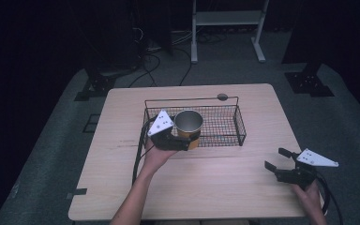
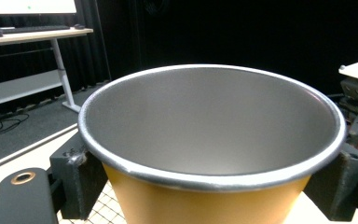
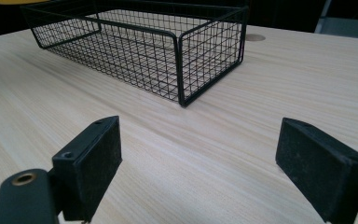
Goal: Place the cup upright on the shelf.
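I have the cup [image 1: 189, 125] clamped in my left gripper [image 1: 183, 140], just left of the middle of the high view, at the near left corner of the wire basket [image 1: 225, 123]. In the left gripper view the two jaws press against the yellow wall of the cup [image 2: 209, 205] on either side, just under its silver rim, and the cup stands upright and looks empty. From above it seems to sit over or just inside the basket's front edge, but I cannot tell whether its base rests on the mesh or hangs a little above it. My right gripper [image 1: 277, 161] waits at the lower right of the high view, over the bare table [image 1: 206, 187], well apart from the basket; in its own view the jaws stand wide apart with nothing between them, and the basket [image 3: 168, 56] lies in the upper part of that frame. I judge the grasp and carry to be done. What is left is to settle the cup on the basket floor, let go, and draw my left hand clear.
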